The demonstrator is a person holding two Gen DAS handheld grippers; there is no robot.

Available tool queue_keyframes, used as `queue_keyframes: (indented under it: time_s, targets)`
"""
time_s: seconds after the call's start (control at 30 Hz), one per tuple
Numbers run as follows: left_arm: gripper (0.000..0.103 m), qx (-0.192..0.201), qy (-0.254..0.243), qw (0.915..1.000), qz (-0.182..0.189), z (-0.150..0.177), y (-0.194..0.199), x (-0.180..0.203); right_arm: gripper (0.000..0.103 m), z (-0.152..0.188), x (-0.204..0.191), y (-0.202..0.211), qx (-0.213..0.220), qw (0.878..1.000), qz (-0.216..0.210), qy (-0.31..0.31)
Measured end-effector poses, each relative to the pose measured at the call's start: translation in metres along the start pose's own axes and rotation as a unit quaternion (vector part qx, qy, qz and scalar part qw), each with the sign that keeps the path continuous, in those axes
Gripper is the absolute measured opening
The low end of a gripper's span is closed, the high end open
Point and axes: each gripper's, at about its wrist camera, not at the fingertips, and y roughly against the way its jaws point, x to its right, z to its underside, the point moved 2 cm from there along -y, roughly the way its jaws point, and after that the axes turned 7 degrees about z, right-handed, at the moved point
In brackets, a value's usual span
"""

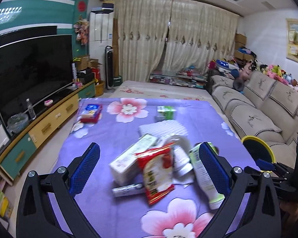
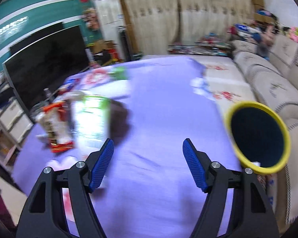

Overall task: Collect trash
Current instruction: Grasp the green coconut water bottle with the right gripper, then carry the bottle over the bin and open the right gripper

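Trash pile [image 1: 151, 168]: a blurred heap on the purple floral cloth [image 1: 113, 134], taken here as the landmark.
Red snack packet [image 1: 159, 172]: at the front of the pile, tilted, overlapping a white carton [image 1: 129, 158] on its left.
Green-and-white bottle [image 1: 204, 176]: on the pile's right side, lying just beside the left gripper's right finger pad; contact cannot be told.
White padded sheet [image 1: 163, 129]: just behind the pile.
Green box [image 1: 165, 113]: behind the sheet, farther up the cloth.
Blue-and-red package [image 1: 90, 113]: well apart from the pile, toward the far left of the cloth.
Left gripper [image 1: 149, 170]: jaws spread wide, with the pile between them.
Right gripper [image 2: 148, 164]: jaws spread, nothing between them, over bare cloth to the right of the pile.
Yellow-rimmed bin [image 2: 257, 136]: at the cloth's right edge, dark inside.
Sofa [image 1: 258, 107]: beyond the bin, to the right of the cloth.
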Motion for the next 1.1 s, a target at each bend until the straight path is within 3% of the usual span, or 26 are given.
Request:
queue_keyframes:
  time_s: [0.27, 0.57, 0.83, 1.1]
  targets:
    - [0.098, -0.002, 0.006, 1.0000, -0.007, 0.009, -0.001, -0.001, 0.068, -0.015, -0.052, -0.021, -0.021, 0.998, -0.047, 0.028]
    - [0.098, -0.008, 0.008, 0.9999, -0.002, 0.013, -0.010, 0.004, 0.064, -0.032, -0.076, -0.050, -0.048, 0.997, -0.053, 0.038]
    - [0.098, -0.013, 0.009, 0.9999, 0.001, 0.015, -0.018, 0.004, 0.049, -0.029, -0.086, -0.076, -0.086, 0.993, -0.075, 0.035]
    - [0.098, -0.015, 0.010, 0.9998, 0.002, 0.016, -0.023, 0.005, 0.049, -0.032, -0.082, -0.042, -0.050, 0.993, -0.097, 0.034]
